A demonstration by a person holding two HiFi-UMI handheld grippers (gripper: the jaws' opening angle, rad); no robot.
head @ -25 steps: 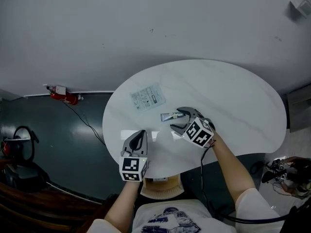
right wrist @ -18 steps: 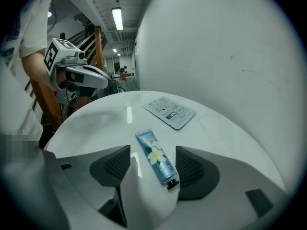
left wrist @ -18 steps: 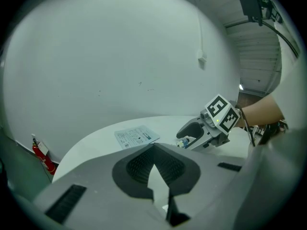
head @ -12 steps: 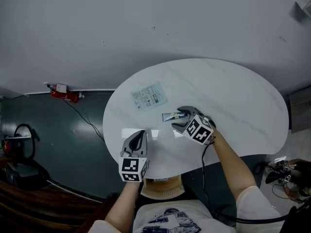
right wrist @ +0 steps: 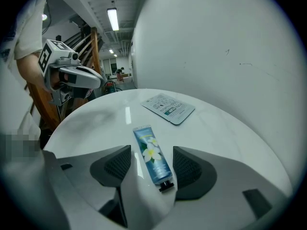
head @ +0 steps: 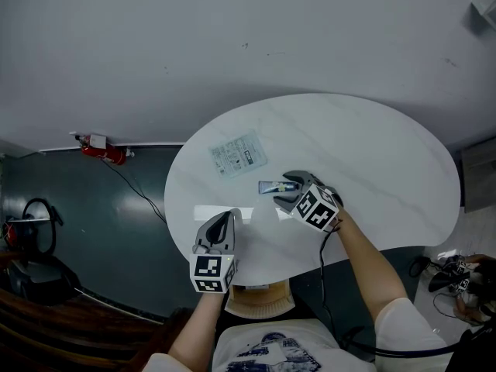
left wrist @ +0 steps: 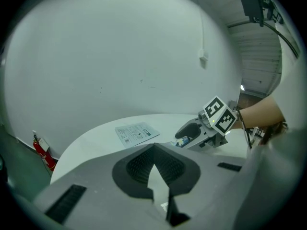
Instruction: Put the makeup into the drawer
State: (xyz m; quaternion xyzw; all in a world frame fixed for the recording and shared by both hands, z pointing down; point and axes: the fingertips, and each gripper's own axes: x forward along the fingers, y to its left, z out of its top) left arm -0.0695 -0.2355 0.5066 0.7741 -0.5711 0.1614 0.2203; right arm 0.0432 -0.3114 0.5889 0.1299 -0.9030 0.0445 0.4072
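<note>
A blue tube of cream [right wrist: 151, 152] with a white flower lies flat on the white round table [head: 372, 153], its black cap toward me. My right gripper [right wrist: 152, 167] is open, and its two pads stand either side of the tube's cap end without touching it. The head view shows the same tube [head: 273, 185] in front of the right gripper [head: 280, 189]. A flat white sachet [head: 237, 154] lies further back to the left. My left gripper [head: 225, 218] is shut and holds nothing, near the table's front edge. No drawer is in view.
A plain pale wall rises right behind the table. On the dark floor at the left lies a red fire extinguisher [head: 105, 153] with a cable. The table's front edge [head: 256, 273] runs just behind both grippers.
The right gripper has edged a little further over the tube. The left gripper, the tube and the sachet have stayed where they were.
</note>
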